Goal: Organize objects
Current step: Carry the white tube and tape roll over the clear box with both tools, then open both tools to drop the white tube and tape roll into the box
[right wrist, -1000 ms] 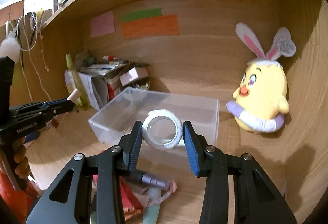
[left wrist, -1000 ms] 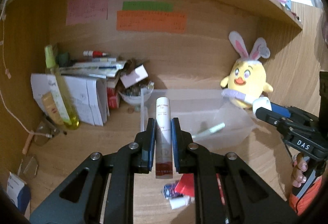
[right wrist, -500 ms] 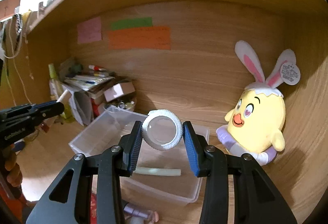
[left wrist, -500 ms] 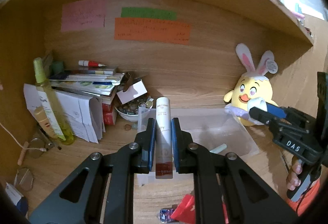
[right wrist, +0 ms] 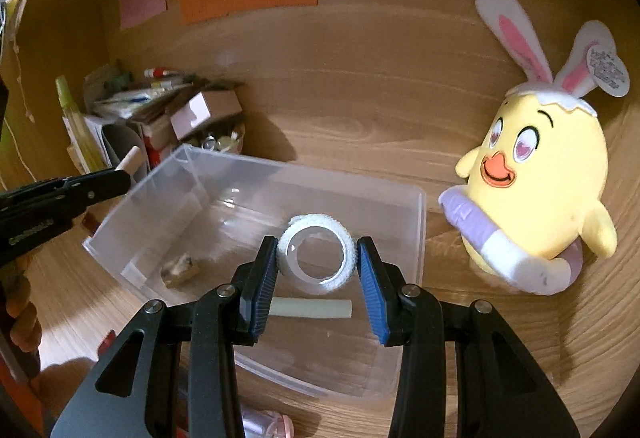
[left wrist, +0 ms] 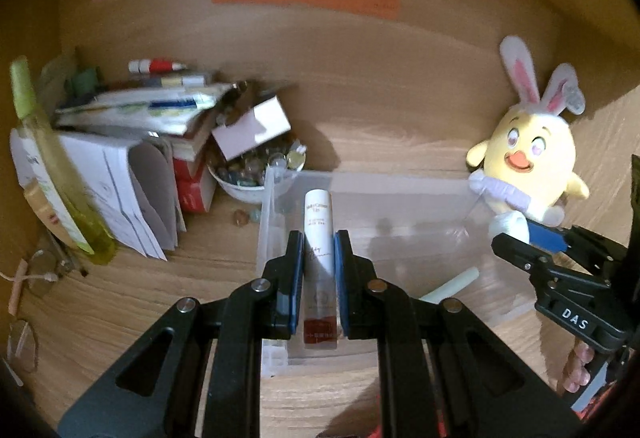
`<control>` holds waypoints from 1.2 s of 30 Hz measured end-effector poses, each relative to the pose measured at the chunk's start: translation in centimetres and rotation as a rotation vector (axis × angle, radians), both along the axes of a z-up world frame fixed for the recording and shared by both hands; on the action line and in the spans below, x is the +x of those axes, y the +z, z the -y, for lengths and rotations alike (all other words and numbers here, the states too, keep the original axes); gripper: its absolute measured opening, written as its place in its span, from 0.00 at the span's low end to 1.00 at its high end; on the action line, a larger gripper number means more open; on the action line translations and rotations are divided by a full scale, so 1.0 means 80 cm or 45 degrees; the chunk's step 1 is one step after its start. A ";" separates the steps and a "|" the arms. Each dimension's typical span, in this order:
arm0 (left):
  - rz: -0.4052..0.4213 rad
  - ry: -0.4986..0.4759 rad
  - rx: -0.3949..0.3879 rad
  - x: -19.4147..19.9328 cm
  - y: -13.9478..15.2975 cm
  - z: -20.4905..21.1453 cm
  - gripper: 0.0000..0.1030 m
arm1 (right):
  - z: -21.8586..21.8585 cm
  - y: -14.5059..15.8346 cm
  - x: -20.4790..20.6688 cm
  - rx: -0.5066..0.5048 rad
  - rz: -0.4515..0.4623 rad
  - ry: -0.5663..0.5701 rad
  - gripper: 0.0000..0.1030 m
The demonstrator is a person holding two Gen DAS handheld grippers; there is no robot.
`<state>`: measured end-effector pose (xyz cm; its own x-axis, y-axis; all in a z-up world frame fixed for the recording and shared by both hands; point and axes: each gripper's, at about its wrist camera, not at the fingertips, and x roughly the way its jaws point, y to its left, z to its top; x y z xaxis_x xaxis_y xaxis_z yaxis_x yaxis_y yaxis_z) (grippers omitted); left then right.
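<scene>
A: Left wrist view: left gripper [left wrist: 317, 270] clamps a white tube [left wrist: 318, 238] upright over the clear bin's [left wrist: 265, 222] left end, ready to drop?

B: Likely. Right gripper [right wrist: 317, 278] pinches a white tape roll [right wrist: 318, 258] above the bin's near right, same reason.

Both views are dim and warm, with a yellow-orange tone on the wooden wall [right wrist: 360, 77]. The light comes from in front and above, so the plush chick [right wrist: 536, 197] is the brightest thing and throws a soft shadow on the wood at its right. The clear box [right wrist: 256, 213] shows pale reflections on its walls. The paper stack [left wrist: 132, 141] at left is smeared by motion blur. Straight lines bend strongly toward the edges, and the corners are black.
</scene>
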<state>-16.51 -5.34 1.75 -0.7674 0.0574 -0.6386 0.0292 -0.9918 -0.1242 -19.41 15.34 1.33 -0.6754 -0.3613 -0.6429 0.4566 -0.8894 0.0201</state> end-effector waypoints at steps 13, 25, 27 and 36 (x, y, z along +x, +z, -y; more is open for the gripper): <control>0.072 -0.010 -0.024 -0.016 -0.031 -0.010 0.14 | 0.022 -0.026 -0.011 0.098 0.074 0.032 0.36; 0.094 -0.052 -0.070 -0.016 -0.041 -0.025 0.14 | 0.029 -0.033 -0.009 0.104 0.090 0.033 0.36; 0.086 -0.060 -0.076 -0.014 -0.040 -0.027 0.14 | 0.029 -0.033 -0.009 0.106 0.087 0.030 0.36; 0.067 -0.052 -0.063 -0.004 -0.033 -0.022 0.39 | 0.025 -0.029 -0.006 0.109 0.043 -0.001 0.57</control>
